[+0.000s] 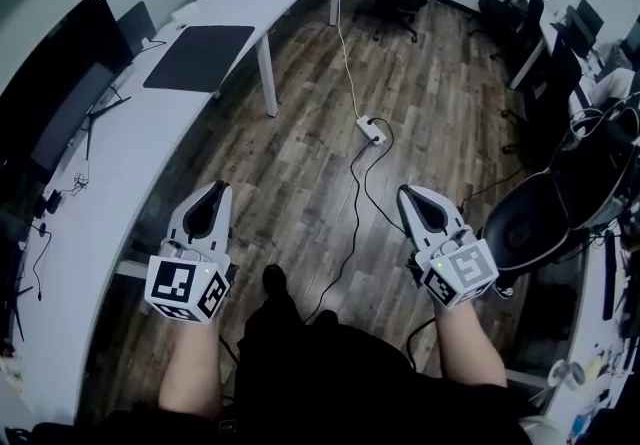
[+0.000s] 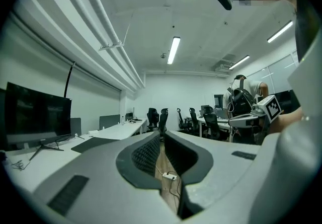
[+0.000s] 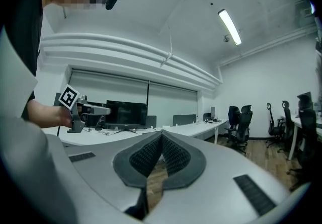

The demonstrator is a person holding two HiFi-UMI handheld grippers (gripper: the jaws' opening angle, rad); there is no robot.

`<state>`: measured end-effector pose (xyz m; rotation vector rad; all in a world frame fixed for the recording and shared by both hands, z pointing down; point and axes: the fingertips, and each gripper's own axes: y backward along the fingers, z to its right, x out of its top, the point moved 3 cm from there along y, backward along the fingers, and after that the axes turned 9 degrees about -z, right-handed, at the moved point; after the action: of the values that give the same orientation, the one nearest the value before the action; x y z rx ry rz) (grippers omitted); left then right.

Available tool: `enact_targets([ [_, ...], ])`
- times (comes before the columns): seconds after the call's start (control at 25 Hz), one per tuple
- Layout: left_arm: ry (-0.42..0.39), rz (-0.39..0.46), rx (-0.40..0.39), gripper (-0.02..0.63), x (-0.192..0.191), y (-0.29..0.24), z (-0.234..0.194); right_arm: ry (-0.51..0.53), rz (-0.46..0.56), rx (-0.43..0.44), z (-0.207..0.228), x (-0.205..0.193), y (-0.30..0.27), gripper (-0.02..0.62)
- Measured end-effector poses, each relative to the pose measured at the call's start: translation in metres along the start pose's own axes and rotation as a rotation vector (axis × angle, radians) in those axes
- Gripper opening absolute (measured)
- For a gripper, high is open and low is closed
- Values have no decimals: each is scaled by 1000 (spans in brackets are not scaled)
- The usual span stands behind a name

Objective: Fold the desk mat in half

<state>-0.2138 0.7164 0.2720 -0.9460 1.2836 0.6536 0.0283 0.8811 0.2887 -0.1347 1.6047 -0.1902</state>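
Wooden floor [image 1: 300, 163] lies under both my grippers, and the folding hasn't begun. My left gripper [image 1: 214, 191] and right gripper [image 1: 409, 193] are both closed on nothing. The dark desk mat [image 1: 200, 55] lies flat on the long white desk [image 1: 120, 183], well ahead to my left. Next I must walk over and open the jaws; a power strip [image 1: 372, 130] lies on the way, and a chair [image 1: 525, 223] crowds my right

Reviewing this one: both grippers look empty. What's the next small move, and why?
Probably step toward the desk mat, which lies flat and unfolded on the white desk well ahead. The left gripper and right gripper are both shut, empty and held over the floor, away from the mat.
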Motion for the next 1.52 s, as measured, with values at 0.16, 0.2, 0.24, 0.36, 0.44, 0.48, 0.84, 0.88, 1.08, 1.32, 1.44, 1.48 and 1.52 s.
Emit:
enact_targets([
  [0.16,-13,-31,5,18,-7,-14,-4,-1,-8,22,6,-1,-13,-9],
  [0.2,-12,-35,6,18,-9,-19,-6,-1,-14,26,8,-2,-18,-9],
  [0.24,-10,-38,9,18,-10,-24,-9,-2,-20,28,11,-3,-22,-8],
  [0.36,-9,-40,15,18,-8,-43,-21,-5,-31,31,22,-2,-40,-9],
  [0.44,-4,-41,16,18,-8,-58,-32,-4,-39,31,28,-2,-54,-9],
  [0.48,-1,-43,14,18,-8,-65,-39,-6,-43,29,30,-1,-62,-9],
  [0.84,24,-77,-9,18,-16,-138,-125,-41,-102,14,47,-1,-164,-8],
  [0.88,21,-81,-10,18,-17,-146,-138,-48,-112,10,49,-1,-179,-8],
  [1.08,19,-106,-32,18,-19,-181,-200,-65,-145,19,42,10,-258,-8],
  [1.32,33,-105,-26,18,-15,-205,-272,-45,-155,62,22,36,-344,-8],
  [1.44,44,-107,-16,18,-16,-208,-299,-23,-161,79,14,48,-374,-8],
  [1.48,49,-108,-12,18,-18,-209,-307,-19,-160,82,12,51,-383,-9],
  [1.52,52,-108,-9,18,-19,-209,-315,-15,-159,85,10,54,-392,-8],
])
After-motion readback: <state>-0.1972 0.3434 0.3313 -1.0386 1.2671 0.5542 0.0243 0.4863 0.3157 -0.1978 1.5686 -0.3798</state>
